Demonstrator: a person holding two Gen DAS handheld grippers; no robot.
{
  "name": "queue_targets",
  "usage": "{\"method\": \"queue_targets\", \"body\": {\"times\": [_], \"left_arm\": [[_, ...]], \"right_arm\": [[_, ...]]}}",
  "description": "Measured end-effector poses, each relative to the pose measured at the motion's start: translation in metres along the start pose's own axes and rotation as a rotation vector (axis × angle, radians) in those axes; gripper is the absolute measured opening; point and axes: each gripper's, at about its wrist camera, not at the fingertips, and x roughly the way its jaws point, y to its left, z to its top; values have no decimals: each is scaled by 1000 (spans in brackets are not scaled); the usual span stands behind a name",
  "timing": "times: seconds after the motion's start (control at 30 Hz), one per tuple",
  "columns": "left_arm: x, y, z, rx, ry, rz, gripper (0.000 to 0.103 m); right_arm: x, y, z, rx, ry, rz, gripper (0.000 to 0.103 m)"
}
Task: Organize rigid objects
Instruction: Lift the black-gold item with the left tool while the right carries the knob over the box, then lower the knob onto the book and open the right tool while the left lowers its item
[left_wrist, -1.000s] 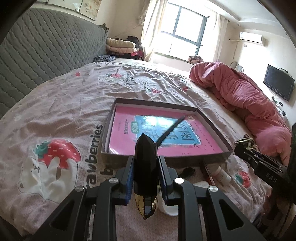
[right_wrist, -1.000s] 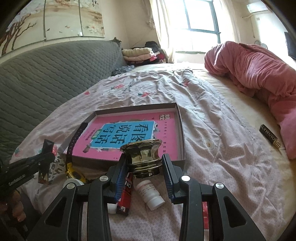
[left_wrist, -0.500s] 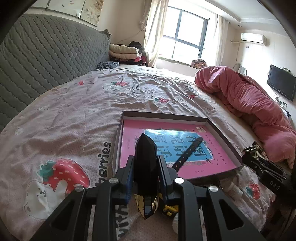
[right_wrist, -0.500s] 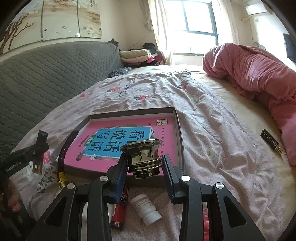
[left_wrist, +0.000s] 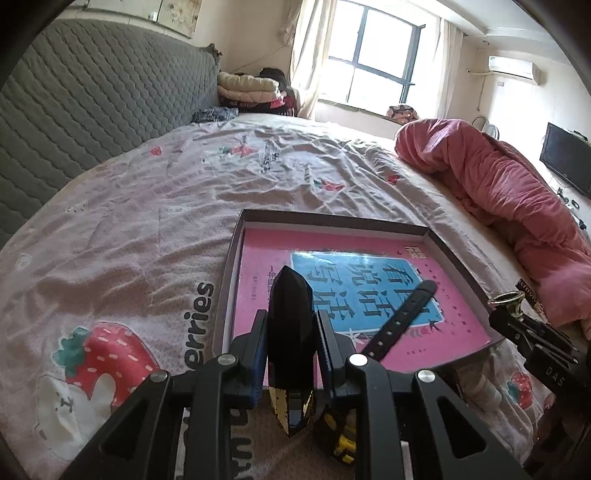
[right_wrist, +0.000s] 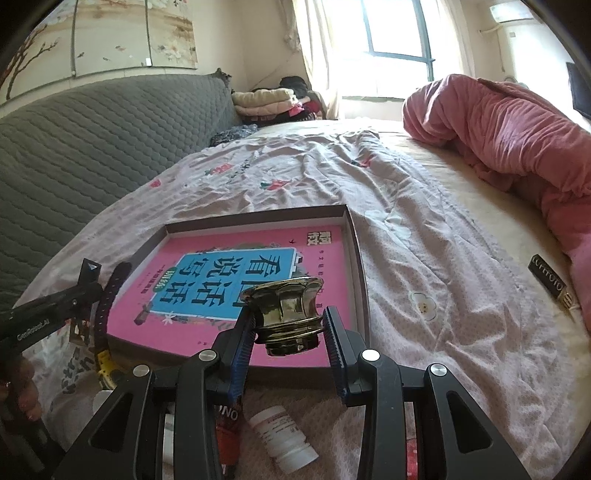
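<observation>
Gripping a faceted black crystal (left_wrist: 290, 343) left (left_wrist: 290, 325) and a flared brass knob (right_wrist: 286, 314) right (right_wrist: 288, 325), you hover over the shallow cardboard tray (right_wrist: 356, 258).

A pink book (right_wrist: 236, 295) with a blue panel is seen in a brown-rimmed box (right_wrist: 356, 258) — strawberry-printed pale sheet (left_wrist: 110, 240), grey quilted headboard (left_wrist: 92, 99).

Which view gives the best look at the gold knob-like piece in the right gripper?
Right wrist view: the gold piece fills the centre, clamped between the right gripper pads. Left wrist view shows only its top at the right edge, small and partly hidden.
</observation>
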Motion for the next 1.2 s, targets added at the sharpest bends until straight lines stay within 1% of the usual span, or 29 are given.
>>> {"method": "queue_targets", "body": {"times": [0.1, 0.27, 0.4, 0.57, 0.8, 0.97, 1.03, 1.13, 1.2], "left_arm": [[8, 2, 2, -4, 16, -3, 25], [16, -4, 2, 25, 28, 4, 24], [22, -5, 2, 27, 39, -2, 23], [26, -4, 1, 24, 48, 0, 23], [31, 0, 0, 14, 62, -3, 23], [37, 3, -1, -2, 77, -11, 23], [39, 5, -1, -12, 82, -19, 23], [39, 3, -2, 3, 78, -12, 23], [39, 3, -2, 1, 75, -10, 23]], "right_arm": [[6, -2, 1, 7, 21, 0, 38], [16, -7, -3, 14, 72, -20, 38], [17, -7, -4, 11, 80, -23, 38], [24, -1, -2, -20, 102, -49, 38], [40, 4, 7, -26, 194, -83, 38], [49, 4, 9, -43, 243, -105, 38], [55, 4, 12, -56, 286, -113, 38], [60, -3, 19, -15, 328, -94, 38], [61, -6, 21, 3, 328, -92, 38]]}}
